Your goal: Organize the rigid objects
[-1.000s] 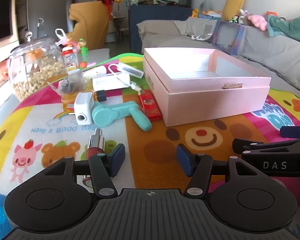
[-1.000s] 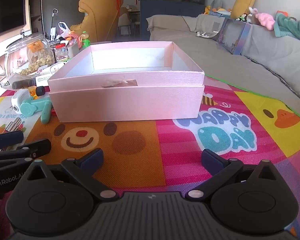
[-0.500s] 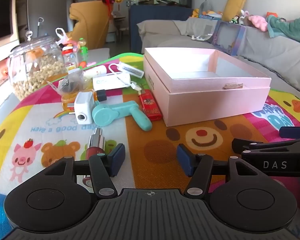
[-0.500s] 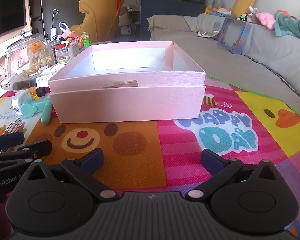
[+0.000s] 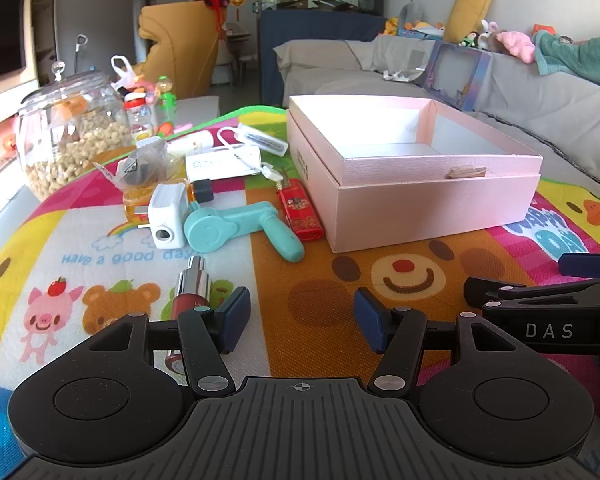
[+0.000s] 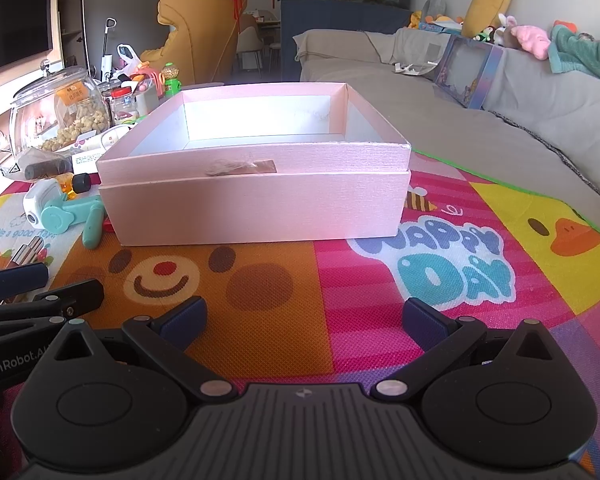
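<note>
An open pink box (image 5: 420, 196) stands empty on the colourful play mat; it also shows in the right wrist view (image 6: 256, 200). Left of it lie a teal hand fan (image 5: 236, 228), a red lighter (image 5: 300, 210), a white charger plug (image 5: 166, 216), a white power bank with cable (image 5: 224, 162) and a lipstick (image 5: 190, 292). My left gripper (image 5: 300, 318) is open and empty, low over the mat, the lipstick just beside its left finger. My right gripper (image 6: 302, 320) is open and empty in front of the box.
A glass jar of snacks (image 5: 66, 132) and small bottles stand at the mat's far left. A grey sofa (image 6: 520, 120) runs along the right. The right gripper's finger (image 5: 540, 300) shows at the right of the left wrist view.
</note>
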### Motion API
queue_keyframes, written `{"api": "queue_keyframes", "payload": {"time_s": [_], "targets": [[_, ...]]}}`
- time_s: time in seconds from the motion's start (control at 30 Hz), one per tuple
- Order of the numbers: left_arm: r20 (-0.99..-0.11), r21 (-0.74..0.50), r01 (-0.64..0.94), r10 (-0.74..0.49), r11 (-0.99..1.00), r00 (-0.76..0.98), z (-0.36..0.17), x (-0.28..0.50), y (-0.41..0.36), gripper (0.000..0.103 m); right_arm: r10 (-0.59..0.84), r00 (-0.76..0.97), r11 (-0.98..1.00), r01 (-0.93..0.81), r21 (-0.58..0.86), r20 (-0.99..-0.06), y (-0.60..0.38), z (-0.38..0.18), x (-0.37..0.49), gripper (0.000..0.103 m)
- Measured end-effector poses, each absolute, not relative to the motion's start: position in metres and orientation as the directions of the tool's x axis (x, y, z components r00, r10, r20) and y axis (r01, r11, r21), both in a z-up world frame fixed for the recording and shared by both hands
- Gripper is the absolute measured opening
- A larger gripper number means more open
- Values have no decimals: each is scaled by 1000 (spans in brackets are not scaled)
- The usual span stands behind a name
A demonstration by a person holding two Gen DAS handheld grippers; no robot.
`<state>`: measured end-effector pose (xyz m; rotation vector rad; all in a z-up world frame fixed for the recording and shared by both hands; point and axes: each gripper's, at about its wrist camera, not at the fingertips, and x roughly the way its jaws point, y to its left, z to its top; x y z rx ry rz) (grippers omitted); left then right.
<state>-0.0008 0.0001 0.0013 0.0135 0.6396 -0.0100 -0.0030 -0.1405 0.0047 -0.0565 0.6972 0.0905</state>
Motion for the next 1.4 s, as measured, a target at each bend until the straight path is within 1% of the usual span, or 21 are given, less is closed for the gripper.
{"api": "queue_keyframes", "payload": {"time_s": [1.4], "targets": [[-597, 7, 14, -7, 1000, 802, 1, -1, 1, 63, 72, 762, 995, -100, -8, -644, -139, 6, -2, 103]]}}
